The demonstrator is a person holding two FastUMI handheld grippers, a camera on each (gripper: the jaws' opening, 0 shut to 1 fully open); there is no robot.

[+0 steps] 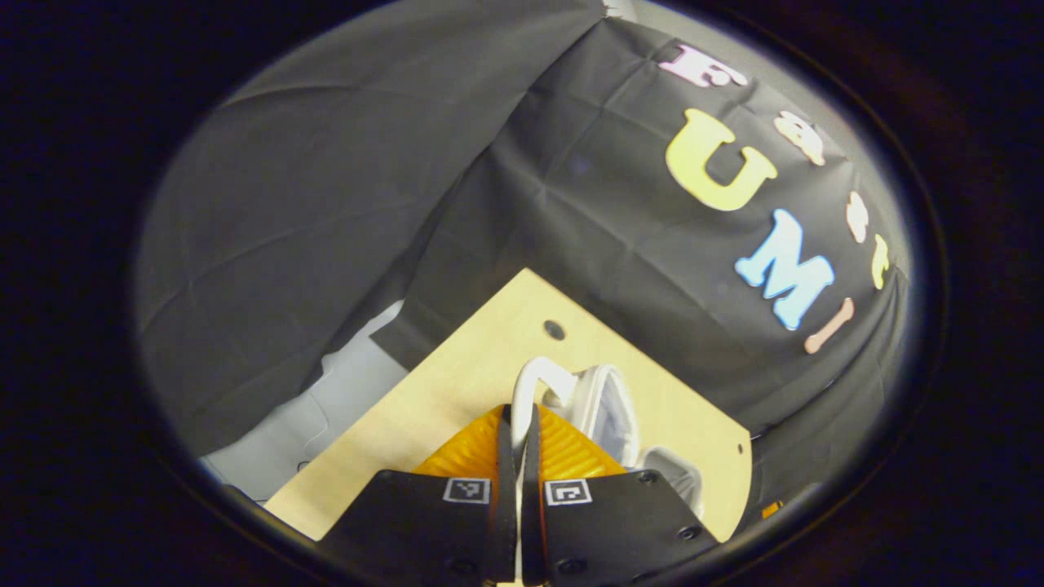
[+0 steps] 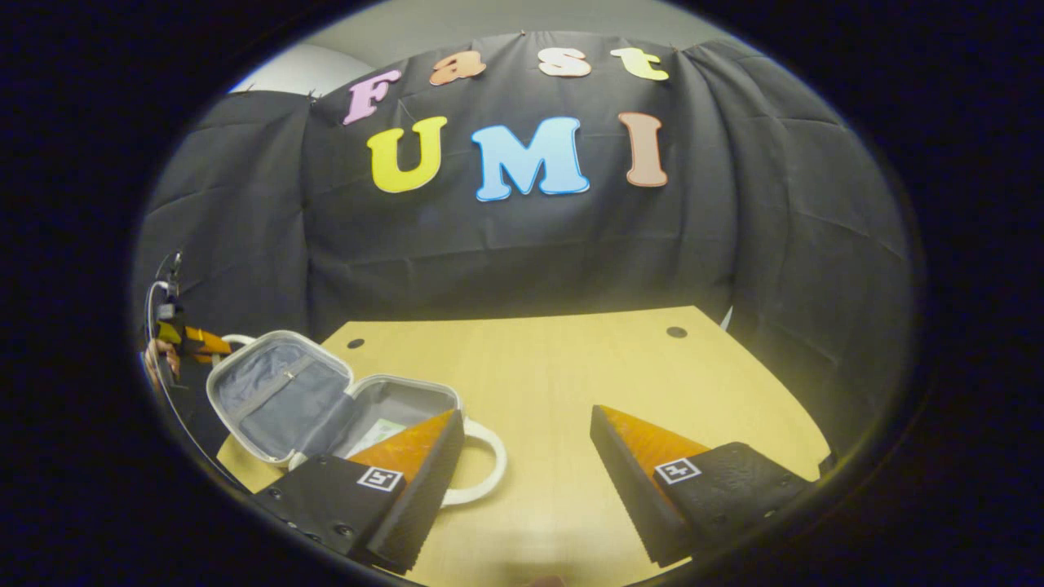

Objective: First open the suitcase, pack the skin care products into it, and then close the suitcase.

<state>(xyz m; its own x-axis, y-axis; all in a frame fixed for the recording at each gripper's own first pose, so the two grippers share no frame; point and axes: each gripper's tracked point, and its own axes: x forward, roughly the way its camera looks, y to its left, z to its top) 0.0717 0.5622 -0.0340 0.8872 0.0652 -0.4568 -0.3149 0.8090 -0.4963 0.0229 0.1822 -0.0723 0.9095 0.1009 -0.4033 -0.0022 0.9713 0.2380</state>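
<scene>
The suitcase [image 2: 326,403] lies open on the surface [image 2: 571,383]. The left gripper [image 1: 522,424] pinches its handle [image 1: 534,379]; the right gripper's [image 2: 526,456] fingers are wide apart, holding nothing.

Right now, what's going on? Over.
Left gripper shut on suitcase handle. Right gripper open, empty. Suitcase open on table. Nothing blocking.

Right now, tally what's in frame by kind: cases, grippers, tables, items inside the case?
Small white hard-shell suitcase, lid open: 1
Two-finger grippers: 2 (left gripper shut on white loop handle; right gripper open)
Light wooden table: 1
Pale flat item inside case: 1
Total: 5
</scene>
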